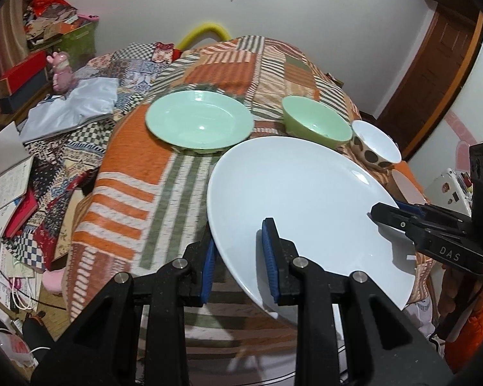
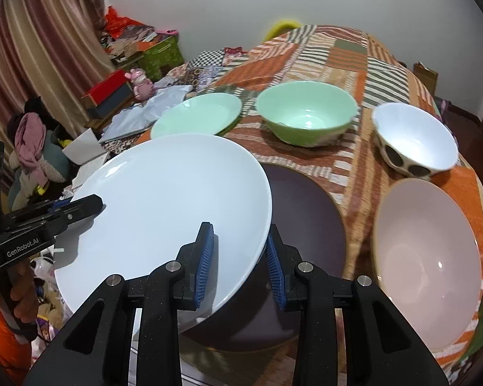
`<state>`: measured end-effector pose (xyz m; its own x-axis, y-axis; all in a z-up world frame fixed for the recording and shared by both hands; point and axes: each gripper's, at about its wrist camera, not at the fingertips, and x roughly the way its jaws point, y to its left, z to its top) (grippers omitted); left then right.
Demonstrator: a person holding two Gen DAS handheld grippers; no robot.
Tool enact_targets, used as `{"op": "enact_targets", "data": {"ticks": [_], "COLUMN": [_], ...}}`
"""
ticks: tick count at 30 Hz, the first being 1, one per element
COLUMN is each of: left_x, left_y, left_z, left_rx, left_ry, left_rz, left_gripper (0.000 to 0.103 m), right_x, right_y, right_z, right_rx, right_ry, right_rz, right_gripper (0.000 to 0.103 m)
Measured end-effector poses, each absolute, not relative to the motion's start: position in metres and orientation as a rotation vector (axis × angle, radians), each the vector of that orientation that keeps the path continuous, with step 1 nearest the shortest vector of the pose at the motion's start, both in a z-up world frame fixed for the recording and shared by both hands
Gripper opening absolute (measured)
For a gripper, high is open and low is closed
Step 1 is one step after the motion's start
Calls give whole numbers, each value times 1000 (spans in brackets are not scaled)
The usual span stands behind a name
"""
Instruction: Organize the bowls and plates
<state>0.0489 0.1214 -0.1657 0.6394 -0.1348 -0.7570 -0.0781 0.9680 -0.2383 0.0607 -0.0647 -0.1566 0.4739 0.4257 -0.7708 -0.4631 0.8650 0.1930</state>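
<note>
A: Both tongs are clamped on the white plate (image 1: 306, 206): left tongs (image 1: 238, 257) on its left rim, right tongs (image 2: 238, 257) on its right rim. It hangs tilted above the dark plate (image 2: 306, 212), near the surface's (image 1: 125, 148) front edge.

B: What could go wrong?

A: It's smooth, glossy ceramic, thinly pinched. Uneven pull could slip it onto the dark plate, or knock the pink bowl (image 2: 428, 241) at right.

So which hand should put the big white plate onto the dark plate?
Probably right: the right hand-held gripper grips the white plate at the edge over the dark plate; the left hand-held gripper holds the far rim.
</note>
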Motion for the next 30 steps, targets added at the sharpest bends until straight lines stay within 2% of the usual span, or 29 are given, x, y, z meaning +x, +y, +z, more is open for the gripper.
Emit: {"op": "enact_targets", "data": {"ticks": [30], "left_x": [87], "left_y": [93], "left_z": [-210], "left_rx": [-261], "left_ry": [983], "left_rz": [-106], "left_gripper": [27], "right_x": [54], "right_y": [-99], "right_z": [-184], "right_rx": [18], "right_ry": [1012], "right_rz": [454], "right_gripper": [30]}}
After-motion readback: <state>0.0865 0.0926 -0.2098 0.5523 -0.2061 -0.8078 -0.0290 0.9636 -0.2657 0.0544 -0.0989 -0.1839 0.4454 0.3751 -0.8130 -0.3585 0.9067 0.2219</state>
